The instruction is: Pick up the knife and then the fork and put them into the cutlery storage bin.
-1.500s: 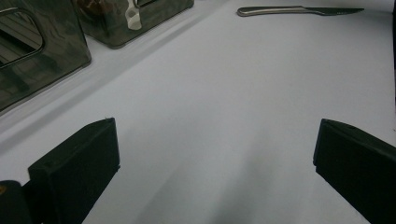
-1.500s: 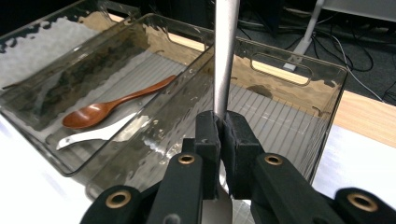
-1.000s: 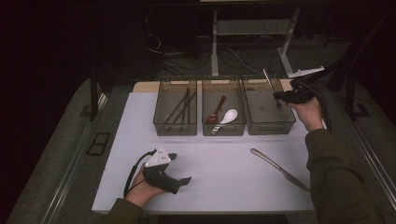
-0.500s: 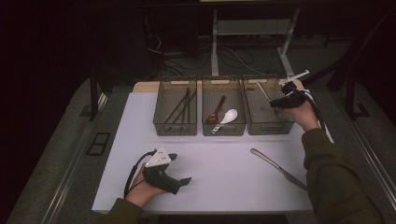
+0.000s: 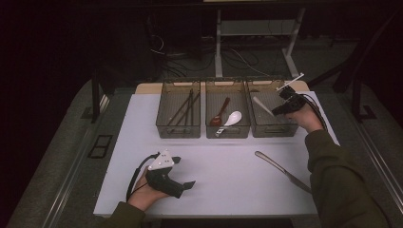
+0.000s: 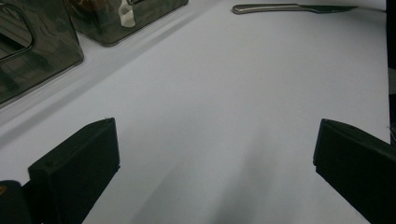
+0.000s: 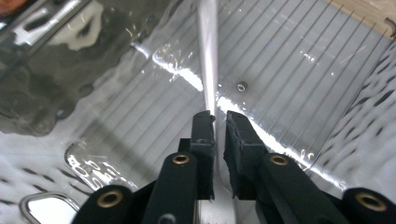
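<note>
Jaws of the right gripper (image 7: 216,122) are seen nearly closed on a slim silver utensil (image 7: 208,56), whose handle runs up between them; a slight gap is visible at the pads, and the jaws have just been opening a little. Whether the pads still press on the metal cannot be told for certain. The utensil is held inside the right bin (image 5: 271,130), its far end slanting down toward the clear ribbed floor. In the high view the right gripper (image 5: 285,105) is held over that bin's rim.

Jaws of the left gripper (image 6: 215,177) are spread wide with nothing between them, above bare white table (image 6: 224,102). In the high view it (image 5: 183,183) is rested near the table's front edge.

A knife (image 5: 283,171) is laid on the table, apart from both grippers. A white spoon (image 5: 230,119) is kept in the middle bin (image 5: 227,131).
</note>
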`<state>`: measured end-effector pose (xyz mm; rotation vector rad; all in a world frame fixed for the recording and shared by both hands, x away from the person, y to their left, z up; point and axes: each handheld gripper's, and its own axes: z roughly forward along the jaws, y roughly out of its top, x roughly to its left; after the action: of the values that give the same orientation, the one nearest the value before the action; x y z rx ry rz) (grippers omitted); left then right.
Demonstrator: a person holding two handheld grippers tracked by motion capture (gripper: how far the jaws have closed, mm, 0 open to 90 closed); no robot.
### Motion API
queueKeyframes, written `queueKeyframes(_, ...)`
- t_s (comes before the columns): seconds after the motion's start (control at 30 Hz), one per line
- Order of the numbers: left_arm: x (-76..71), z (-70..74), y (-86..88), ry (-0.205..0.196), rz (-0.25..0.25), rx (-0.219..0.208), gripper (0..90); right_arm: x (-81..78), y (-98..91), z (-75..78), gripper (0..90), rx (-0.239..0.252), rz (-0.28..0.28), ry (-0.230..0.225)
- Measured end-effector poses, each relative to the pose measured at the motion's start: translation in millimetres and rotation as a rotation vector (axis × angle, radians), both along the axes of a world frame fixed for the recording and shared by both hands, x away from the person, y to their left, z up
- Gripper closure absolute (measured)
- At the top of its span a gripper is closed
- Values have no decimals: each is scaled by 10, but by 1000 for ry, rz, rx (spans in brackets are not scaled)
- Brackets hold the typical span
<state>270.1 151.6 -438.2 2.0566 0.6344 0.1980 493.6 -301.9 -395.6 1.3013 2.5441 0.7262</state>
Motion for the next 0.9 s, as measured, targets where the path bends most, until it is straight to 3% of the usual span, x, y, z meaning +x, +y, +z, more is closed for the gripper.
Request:
queueKeyframes(0.23, -1, 2, 1, -1, 0, -1, 0, -23, -27, 68, 675, 52, -17, -25)
queueKeyframes(0.67, 1, 2, 1, 3, -3, 1, 0, -238, -196, 350, 513, 240, -43, -123)
queueKeyframes(0.9, 5, 2, 2, 4, -2, 1, 0, -422, -223, 455, 446, 265, -41, -182)
